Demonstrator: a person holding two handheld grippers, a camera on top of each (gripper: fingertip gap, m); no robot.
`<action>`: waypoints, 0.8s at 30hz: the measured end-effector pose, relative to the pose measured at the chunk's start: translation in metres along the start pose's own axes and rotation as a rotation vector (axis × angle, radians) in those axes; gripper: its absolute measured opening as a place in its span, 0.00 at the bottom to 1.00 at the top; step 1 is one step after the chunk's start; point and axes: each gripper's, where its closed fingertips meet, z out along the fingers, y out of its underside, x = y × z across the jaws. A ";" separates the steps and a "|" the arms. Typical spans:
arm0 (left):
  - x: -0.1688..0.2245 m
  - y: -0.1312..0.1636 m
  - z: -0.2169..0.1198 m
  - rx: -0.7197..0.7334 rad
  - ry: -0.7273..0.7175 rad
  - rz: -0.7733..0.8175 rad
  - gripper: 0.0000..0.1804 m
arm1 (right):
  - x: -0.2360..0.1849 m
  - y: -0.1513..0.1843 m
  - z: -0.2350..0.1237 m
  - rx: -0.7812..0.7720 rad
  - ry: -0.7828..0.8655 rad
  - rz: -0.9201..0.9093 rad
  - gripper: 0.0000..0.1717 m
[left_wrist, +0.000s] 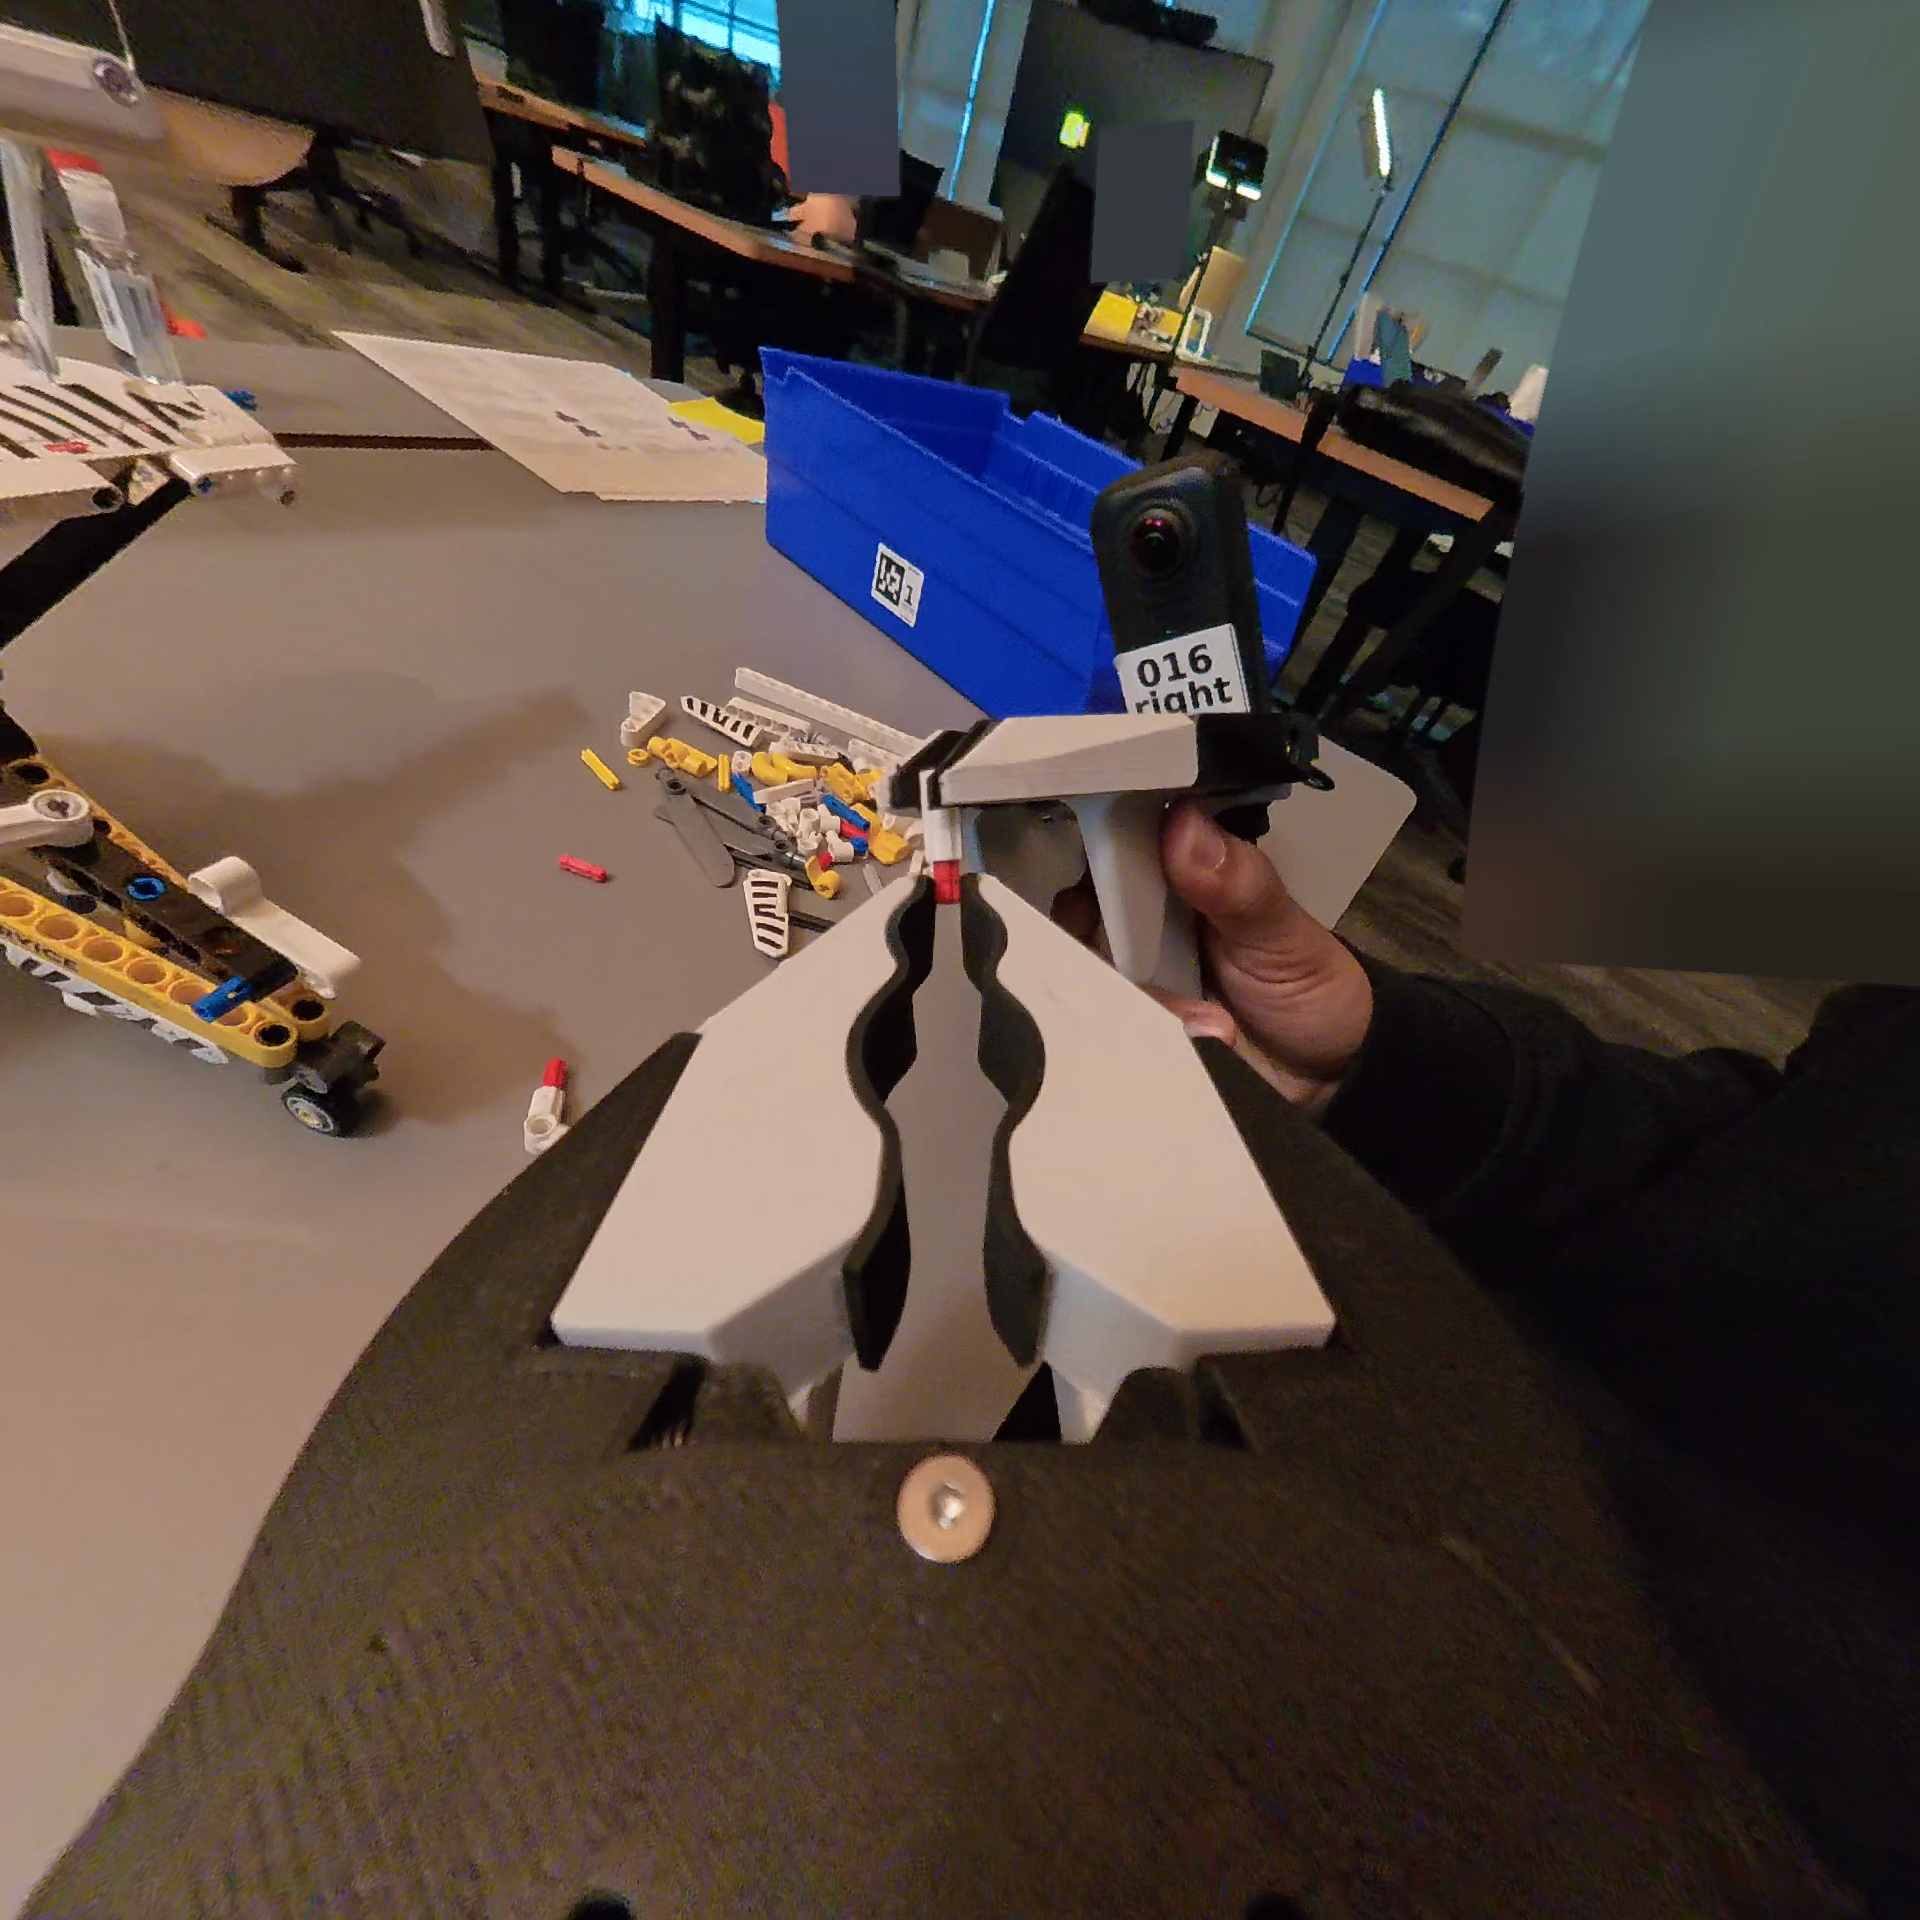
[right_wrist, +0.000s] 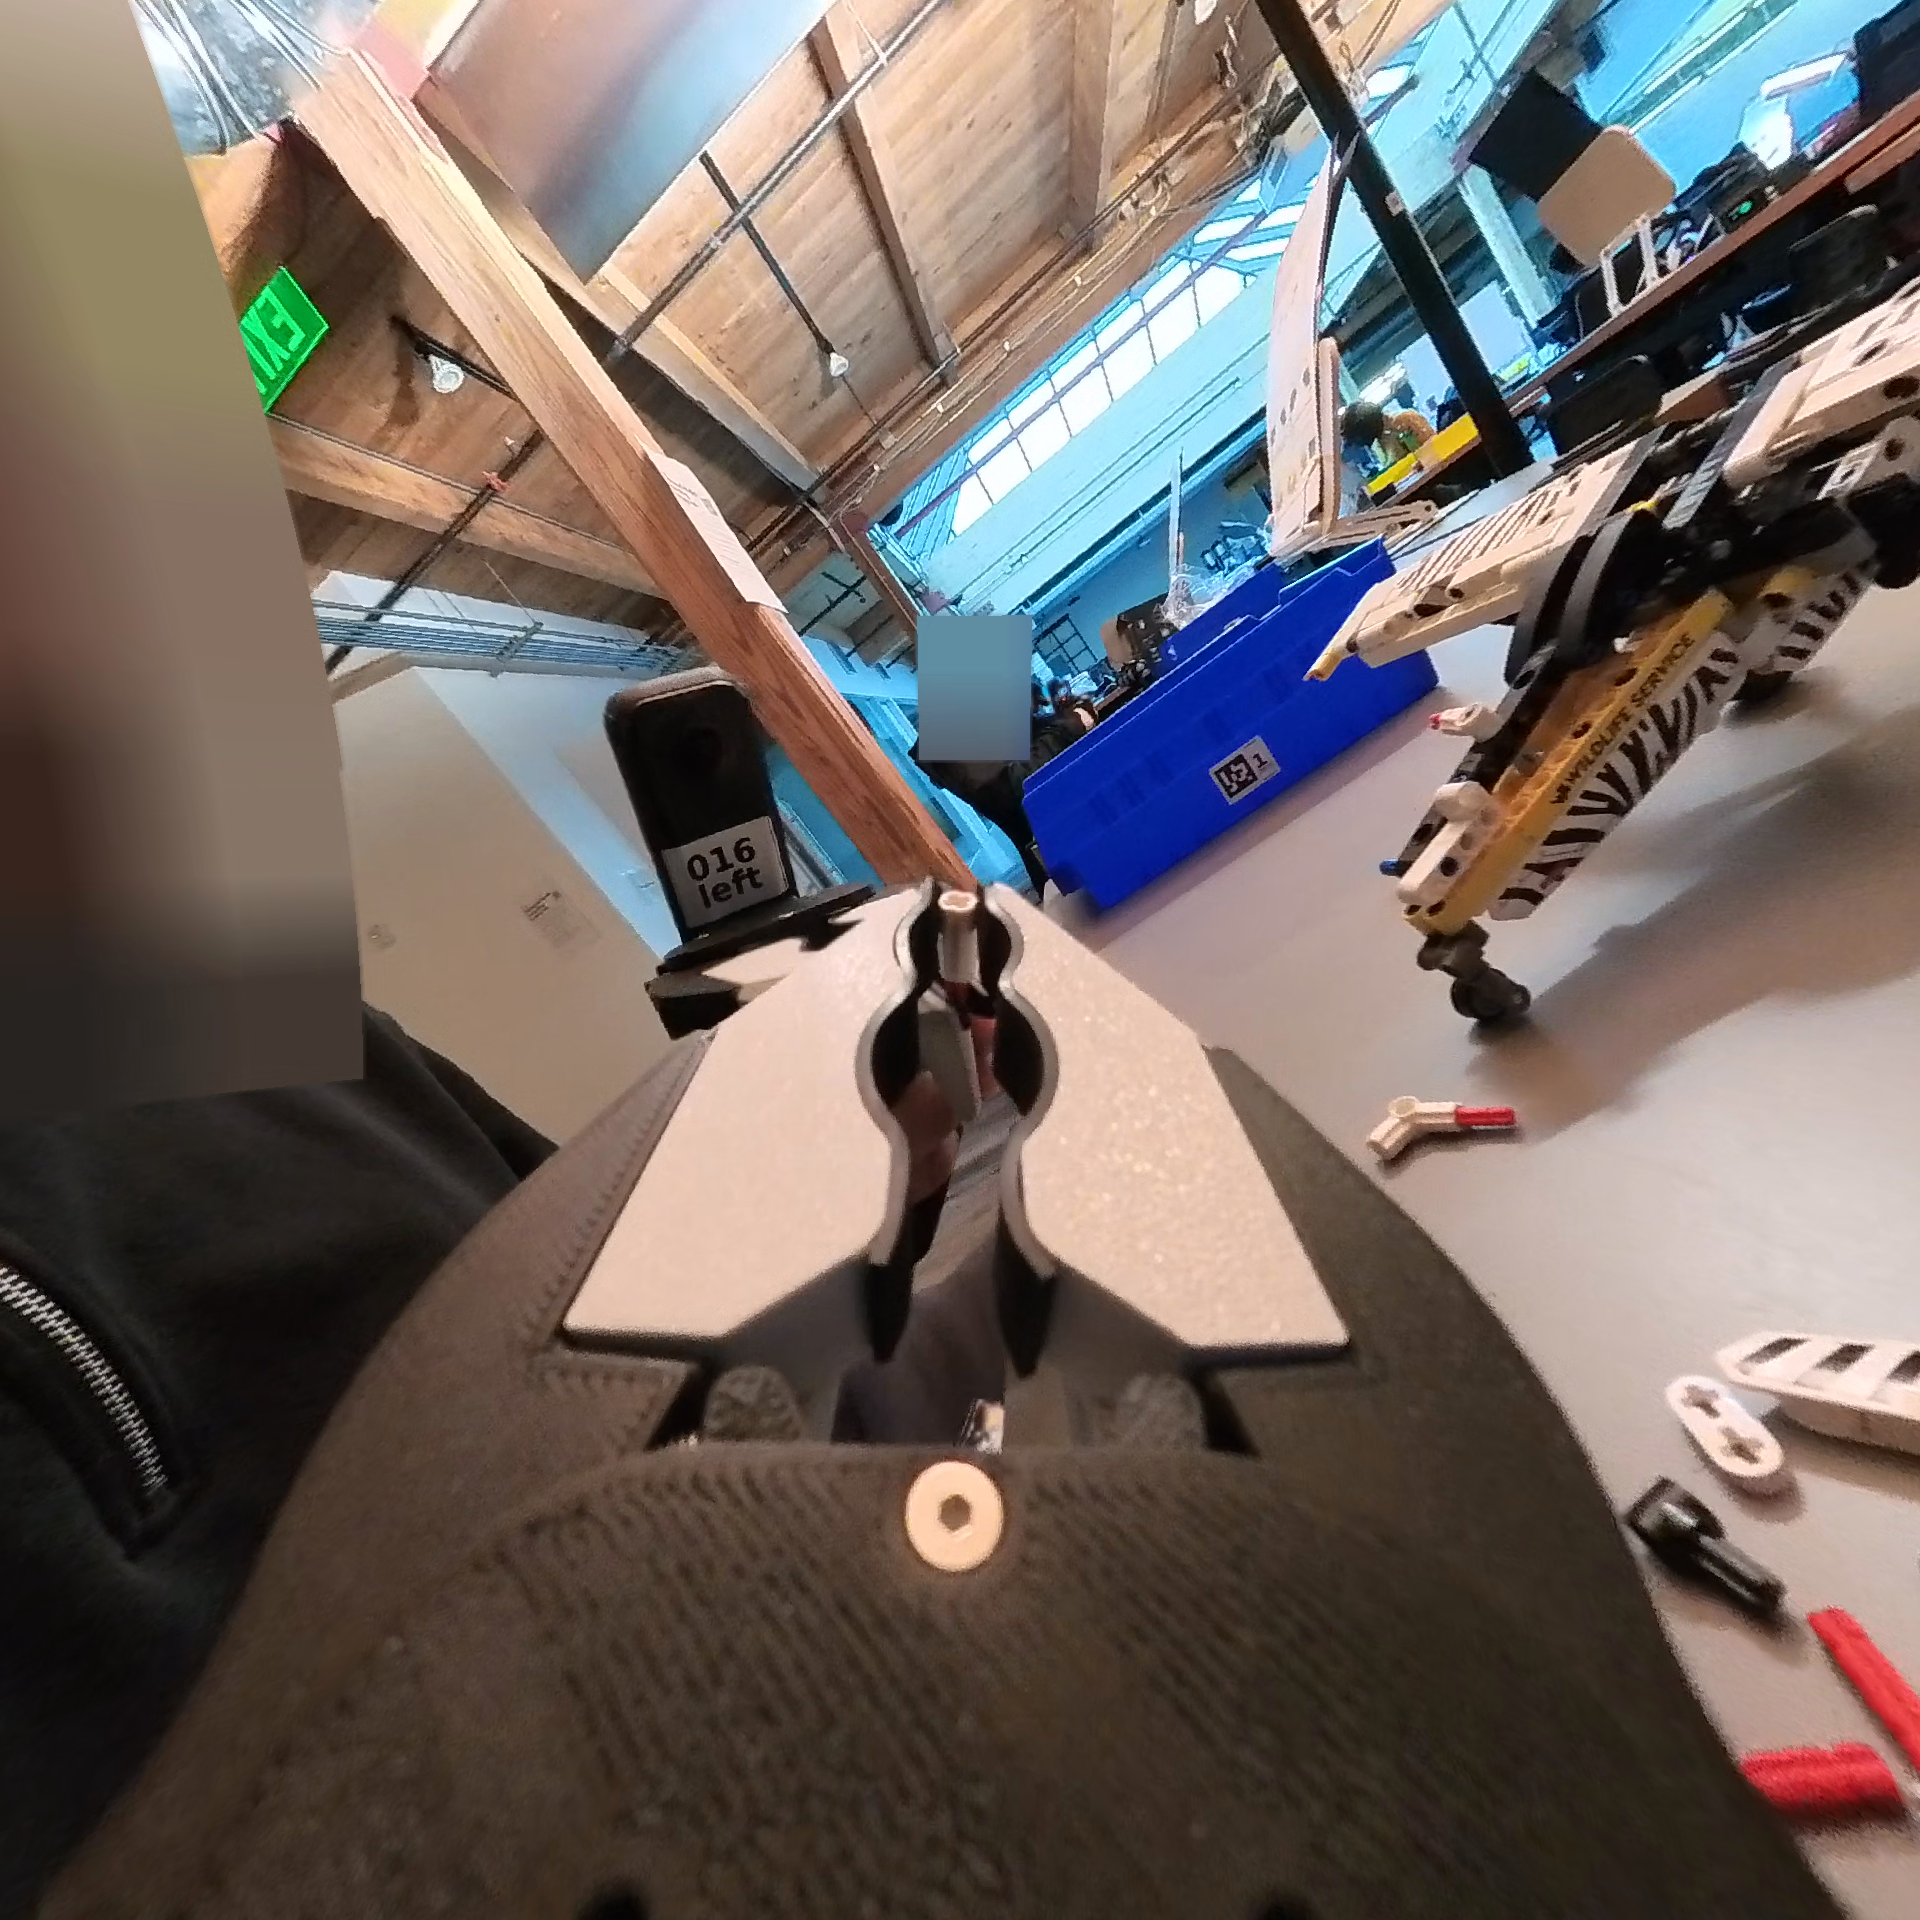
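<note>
2 grippers meet above a grey table (left_wrist: 312, 644), joined by 1 small part. The right gripper (left_wrist: 925, 784) comes in from the right, held in a hand (left_wrist: 1262, 935), with its fingers pressed shut on the white end of a white-and-red pin (left_wrist: 943, 857) that hangs down from its tips. The left gripper (left_wrist: 943, 891) reaches up from below, and its black pads pinch the red lower end of that same pin, with only the pin's width between the tips. In the right wrist view the pin (right_wrist: 958, 935) sits upright between the right gripper's (right_wrist: 956, 909) fingertips, white hollow end toward the camera's far side, red part lower down between the pads.

Behind the grippers lies a loose pile of parts (left_wrist: 774, 774): yellow, white, blue and grey pieces, with long white beams at the back. 1 red pin (left_wrist: 582, 868) lies alone left of the pile, and 1 white-and-red piece (left_wrist: 548, 1103) lies nearer the left gripper. A blue bin (left_wrist: 935, 520) stands beyond the pile, with a white tag on its side. At the left edge stands a partly built model (left_wrist: 177, 966), yellow and black with white panels and a small wheel. Printed sheets (left_wrist: 561, 416) lie on the table behind it.
</note>
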 end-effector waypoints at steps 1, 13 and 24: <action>0.000 0.001 0.000 -0.004 -0.002 0.005 0.01 | 0.000 0.000 0.000 -0.003 0.000 0.002 0.02; 0.005 0.001 0.002 0.001 0.096 -0.156 0.01 | -0.003 -0.003 -0.001 0.017 0.076 -0.157 0.02; 0.014 0.029 0.013 -0.047 0.117 -0.199 0.01 | 0.008 -0.044 -0.039 0.242 0.138 -0.150 0.00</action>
